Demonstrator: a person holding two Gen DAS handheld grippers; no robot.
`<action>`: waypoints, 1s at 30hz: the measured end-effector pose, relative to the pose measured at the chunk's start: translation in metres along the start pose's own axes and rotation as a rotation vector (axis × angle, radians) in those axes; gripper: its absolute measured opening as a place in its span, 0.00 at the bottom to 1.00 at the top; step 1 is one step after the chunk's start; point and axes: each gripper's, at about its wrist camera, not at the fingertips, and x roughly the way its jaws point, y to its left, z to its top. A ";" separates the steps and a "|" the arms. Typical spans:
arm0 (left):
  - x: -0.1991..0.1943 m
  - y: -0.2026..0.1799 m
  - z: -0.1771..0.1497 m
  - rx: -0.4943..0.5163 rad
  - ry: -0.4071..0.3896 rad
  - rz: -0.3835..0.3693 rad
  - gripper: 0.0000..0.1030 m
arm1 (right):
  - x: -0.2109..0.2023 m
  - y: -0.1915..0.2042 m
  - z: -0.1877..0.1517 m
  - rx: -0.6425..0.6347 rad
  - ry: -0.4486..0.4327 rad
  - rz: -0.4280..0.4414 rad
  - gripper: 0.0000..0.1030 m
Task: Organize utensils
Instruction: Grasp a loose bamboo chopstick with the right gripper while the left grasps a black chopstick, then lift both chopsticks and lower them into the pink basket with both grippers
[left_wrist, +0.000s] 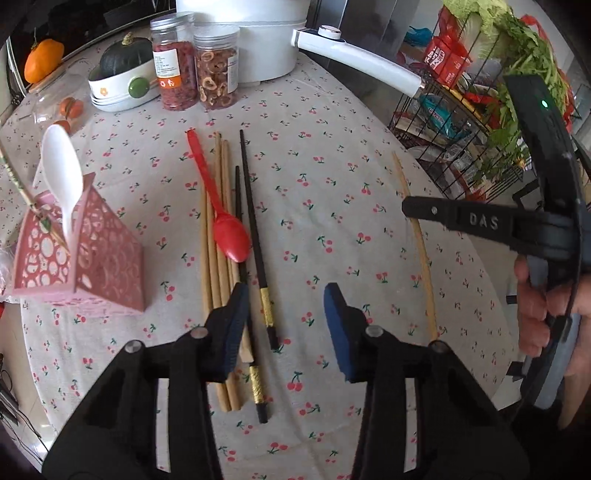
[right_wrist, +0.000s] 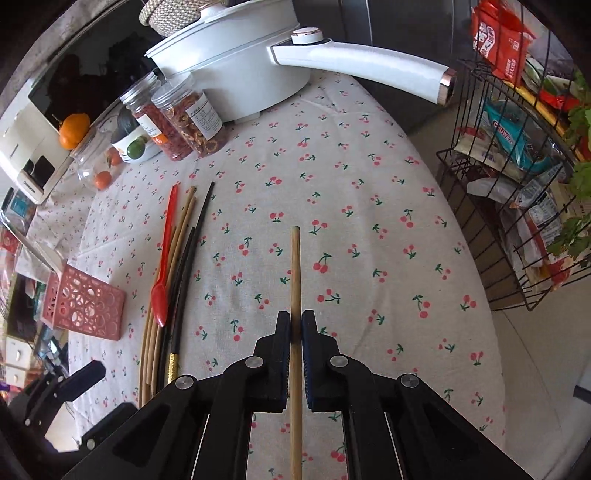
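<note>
Jaws of the right gripper (right_wrist: 296, 325) clamp a bamboo chopstick (right_wrist: 295, 273); the left gripper (left_wrist: 286, 295) gapes empty, right of the red spoon (left_wrist: 229, 236).

On the surface (left_wrist: 332, 155) I see the utensil holder (left_wrist: 79, 254) at the left, a spoon (left_wrist: 62, 173) standing in it. Right of it lies a bundle of chopsticks (left_wrist: 218, 266) with another spoon (left_wrist: 221, 218) on top. Jars (left_wrist: 195, 62) and a pot (left_wrist: 258, 40) stand behind; a wire rack (left_wrist: 476, 122) stands off the right edge.
</note>
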 end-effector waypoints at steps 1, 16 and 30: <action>0.007 -0.001 0.010 -0.010 0.003 0.009 0.31 | -0.003 -0.004 0.000 0.009 0.000 0.011 0.06; 0.088 0.009 0.109 -0.119 0.043 0.197 0.16 | -0.001 -0.036 0.004 0.087 0.027 0.104 0.06; 0.105 0.001 0.110 -0.056 0.092 0.207 0.06 | -0.006 -0.027 0.004 0.073 0.017 0.117 0.06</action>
